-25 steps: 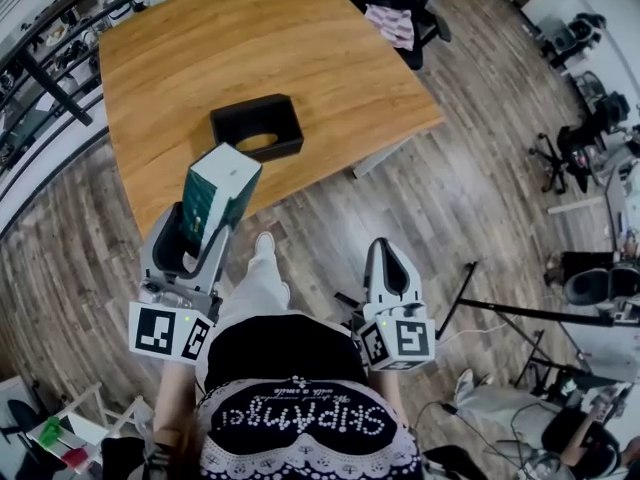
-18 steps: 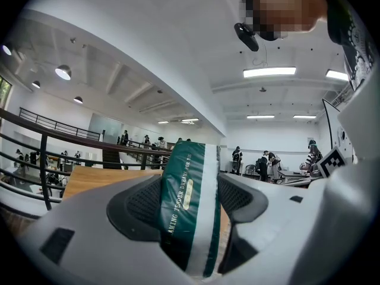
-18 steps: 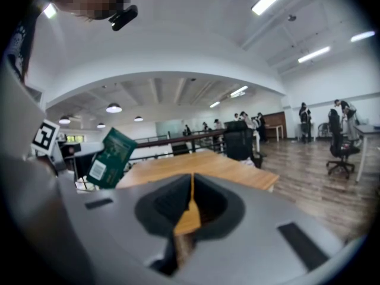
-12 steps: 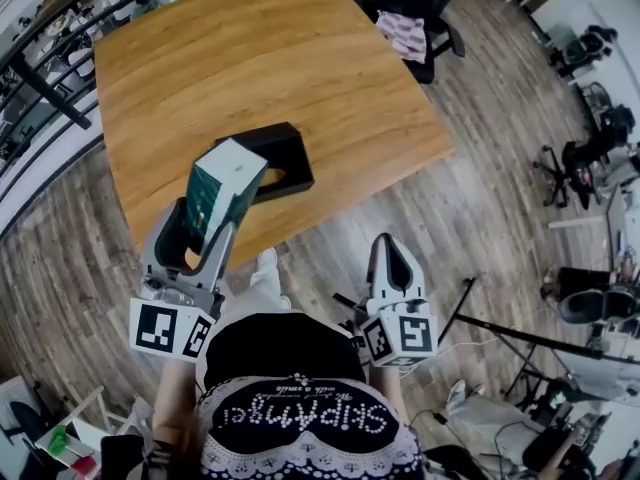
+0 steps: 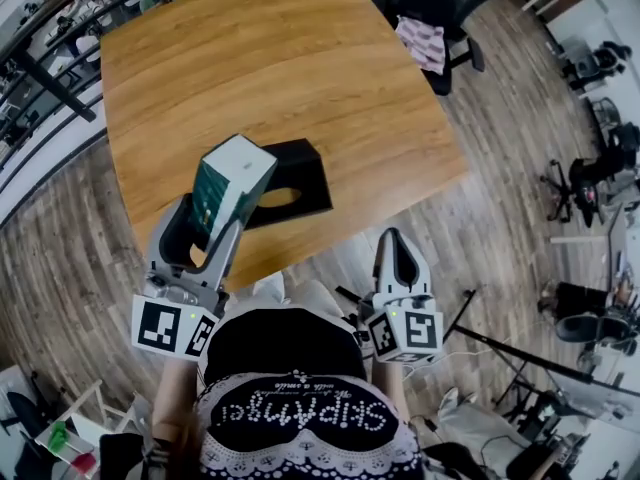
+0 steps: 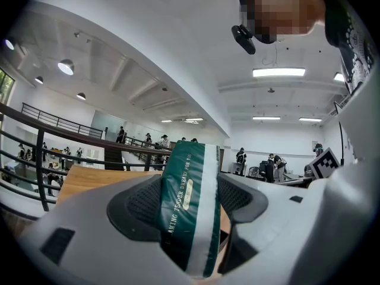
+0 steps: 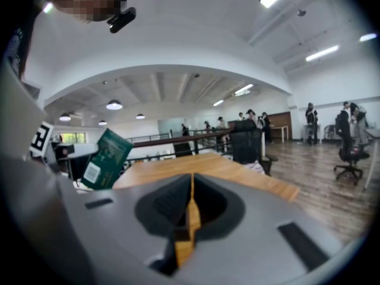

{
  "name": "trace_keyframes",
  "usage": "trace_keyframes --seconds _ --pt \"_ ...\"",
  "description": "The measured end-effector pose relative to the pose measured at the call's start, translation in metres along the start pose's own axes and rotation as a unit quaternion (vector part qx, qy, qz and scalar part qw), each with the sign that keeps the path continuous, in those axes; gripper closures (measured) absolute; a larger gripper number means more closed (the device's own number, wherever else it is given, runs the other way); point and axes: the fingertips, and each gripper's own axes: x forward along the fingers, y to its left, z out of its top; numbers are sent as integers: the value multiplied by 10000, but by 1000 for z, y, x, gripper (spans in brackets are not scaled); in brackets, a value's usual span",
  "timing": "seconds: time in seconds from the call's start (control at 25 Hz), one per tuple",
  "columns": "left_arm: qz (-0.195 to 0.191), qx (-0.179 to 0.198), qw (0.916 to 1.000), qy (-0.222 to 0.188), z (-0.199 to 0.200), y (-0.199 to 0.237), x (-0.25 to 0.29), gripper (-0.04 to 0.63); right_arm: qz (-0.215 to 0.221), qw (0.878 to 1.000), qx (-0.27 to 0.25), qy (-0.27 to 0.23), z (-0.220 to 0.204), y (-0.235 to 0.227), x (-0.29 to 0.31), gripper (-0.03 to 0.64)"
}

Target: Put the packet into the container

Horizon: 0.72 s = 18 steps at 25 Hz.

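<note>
Green-and-white soft packet (image 5: 228, 183) sits clamped in the left tool (image 5: 208, 230), near the black rectangular container (image 5: 305, 176) by the wooden desk's (image 5: 270, 58) front edge. Right tool (image 5: 398, 260) is closed and empty.

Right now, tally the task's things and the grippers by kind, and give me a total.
Packets: 1, the green-and-white packet clamped in the left gripper
Containers: 1, the black container on the table
Grippers: 2, counting the right gripper, shut and empty
Total: 4

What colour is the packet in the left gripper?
Dark green with a white stripe; the packet shows best in the left gripper view.
</note>
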Motion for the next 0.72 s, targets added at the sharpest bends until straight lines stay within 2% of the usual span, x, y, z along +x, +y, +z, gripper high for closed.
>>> trace_keyframes --seconds 0.36,0.72 --pt "175 -55 9998 44 -4 19 -4 270 164 9998 -43 50 0 12 22 581" --pt "324 -66 9994 94 -10 14 6 270 263 9996 -35 125 0 -3 33 581"
